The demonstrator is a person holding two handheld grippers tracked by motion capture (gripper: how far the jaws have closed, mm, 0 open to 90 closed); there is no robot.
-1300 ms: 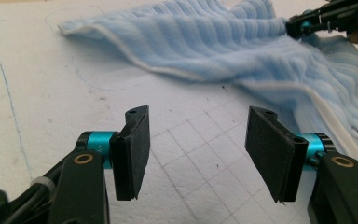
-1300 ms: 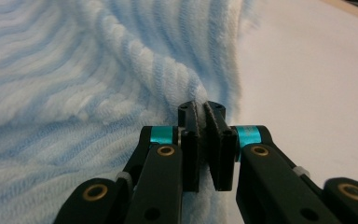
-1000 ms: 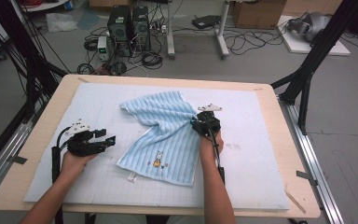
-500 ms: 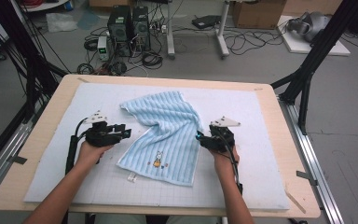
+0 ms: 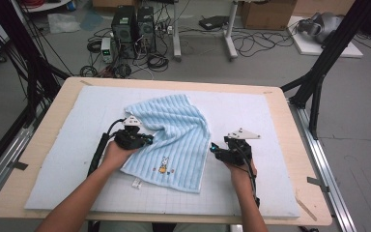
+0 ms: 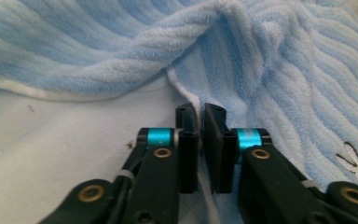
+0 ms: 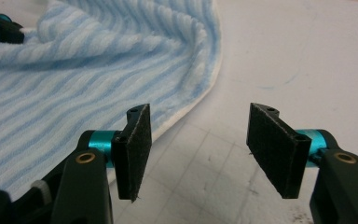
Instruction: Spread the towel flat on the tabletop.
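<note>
Towel [image 5: 174,135]: light blue, striped, rumpled along its far edge, lying a little left of centre on the white mat [image 5: 251,116] that covers the worktop [image 5: 299,145]; small rabbit emblem [image 5: 163,166] near its front hem.
Left tool [image 5: 145,140]: at the towel's left edge. In the left gripper view the jaws have just been closing and now sit together, with the towel's white hem [image 6: 186,95] running in between them; clamped on that edge.
Right tool [image 5: 216,150]: on the bare mat just beside the towel's right edge, not touching it. Jaws apart, nothing between them; gridded mat visible in the gap in the right gripper view.
Hands: each grips its tool from behind, forearms coming in from the near side.
</note>
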